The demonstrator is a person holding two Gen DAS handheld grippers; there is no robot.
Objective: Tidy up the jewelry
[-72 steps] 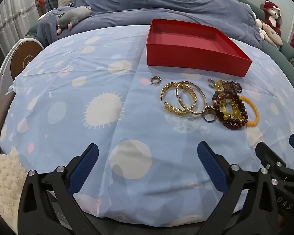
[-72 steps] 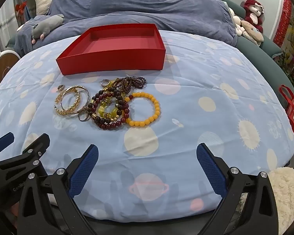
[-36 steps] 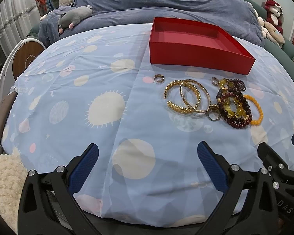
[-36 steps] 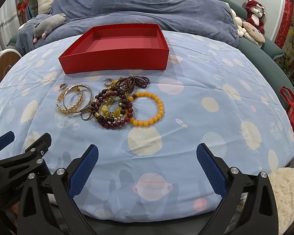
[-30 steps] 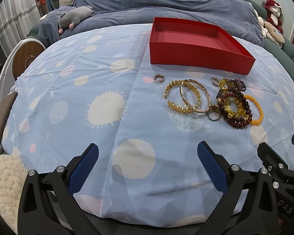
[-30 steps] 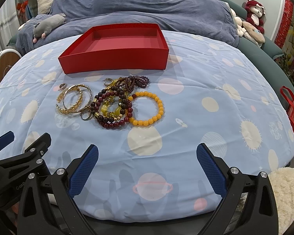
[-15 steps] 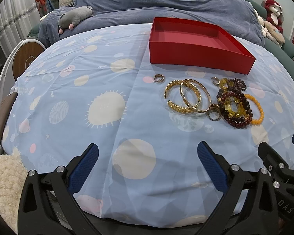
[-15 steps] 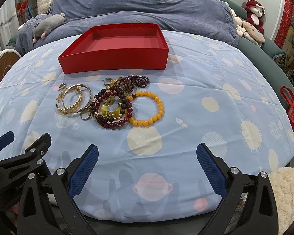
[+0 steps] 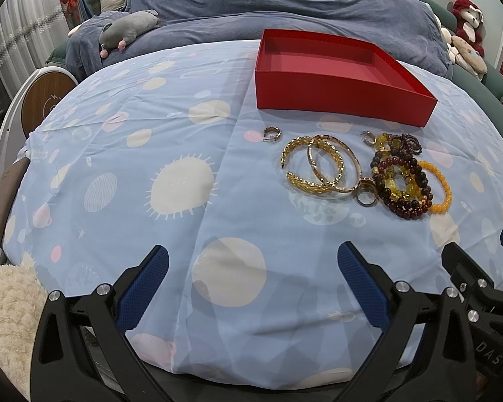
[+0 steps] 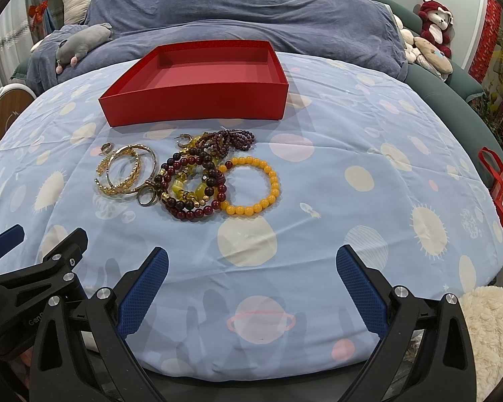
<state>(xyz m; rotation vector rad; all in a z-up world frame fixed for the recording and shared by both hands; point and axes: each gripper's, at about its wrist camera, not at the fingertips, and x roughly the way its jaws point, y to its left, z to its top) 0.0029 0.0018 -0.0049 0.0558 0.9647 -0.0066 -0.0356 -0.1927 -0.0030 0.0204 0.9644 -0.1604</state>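
Sitting empty: red box [image 10: 198,83]; jewelry pile [image 10: 184,177] just before it; left gripper [image 9: 251,284], right gripper [image 10: 251,284] wide apart, holding nothing.

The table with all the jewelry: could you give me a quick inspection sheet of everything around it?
Surface: round table under a blue planet-print cloth.
Job's things: empty red box; in front of it gold bangles, dark red bead bracelets, an orange bead bracelet, small rings, all loose on the cloth.
Clutter: nothing seen.
Grippers: left gripper and right gripper both open, holding nothing.
Cables: nothing seen.
Surroundings: blue-grey bedding, grey plush toy, red plush toy, red bag.
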